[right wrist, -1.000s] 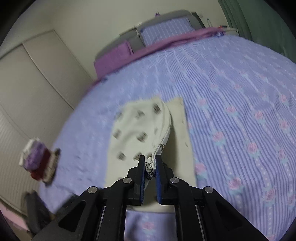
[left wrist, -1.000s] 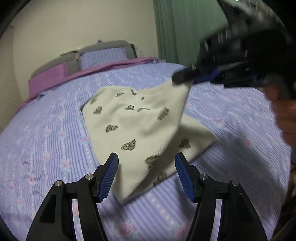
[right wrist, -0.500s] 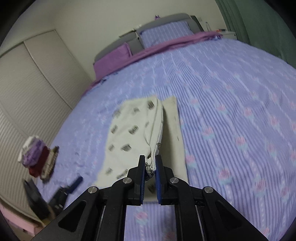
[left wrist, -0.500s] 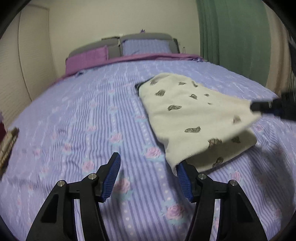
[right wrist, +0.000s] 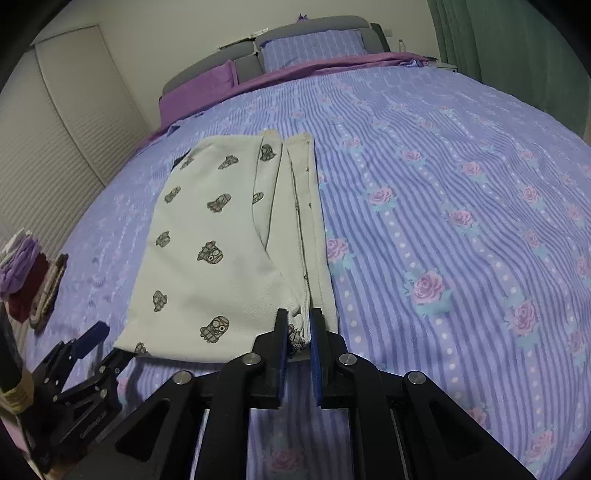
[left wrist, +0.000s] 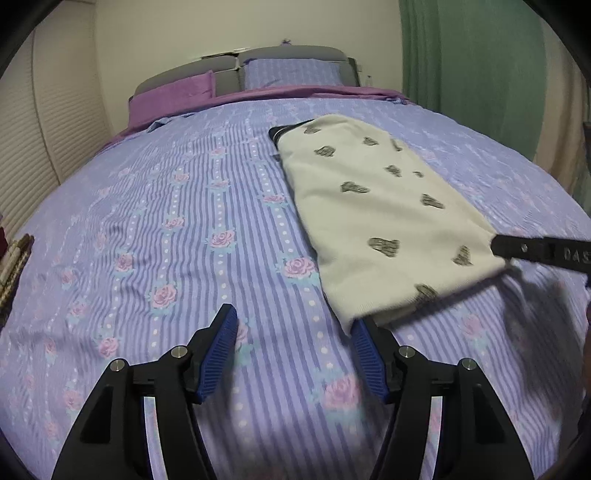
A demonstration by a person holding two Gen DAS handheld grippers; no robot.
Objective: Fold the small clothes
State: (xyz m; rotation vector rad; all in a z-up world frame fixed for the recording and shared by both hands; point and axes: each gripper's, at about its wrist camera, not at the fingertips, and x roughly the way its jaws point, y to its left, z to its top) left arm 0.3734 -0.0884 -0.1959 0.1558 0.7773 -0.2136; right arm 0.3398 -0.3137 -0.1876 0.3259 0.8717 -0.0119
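Item: cream printed cotton garment (right wrist: 229, 243), folded lengthwise on the striped lilac bedspread (right wrist: 443, 206), long axis toward the headboard. My right gripper (right wrist: 298, 332), jaws just easing apart, pinches its near corner; my left gripper (left wrist: 291, 354) (half-open, empty) sits just beside the near-left corner.

A bed (left wrist: 184, 229) in striped lilac rose-print sheet, grey headboard (left wrist: 295, 55), green curtain (left wrist: 472, 55), cream wall (left wrist: 221, 26).

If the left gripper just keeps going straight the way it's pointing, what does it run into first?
Most likely the striped floral bedspread. The left gripper is open with nothing between its fingers, angled down at bare sheet. The cream printed garment lies just off its right finger, probably beside the path, though depth is hard to judge.
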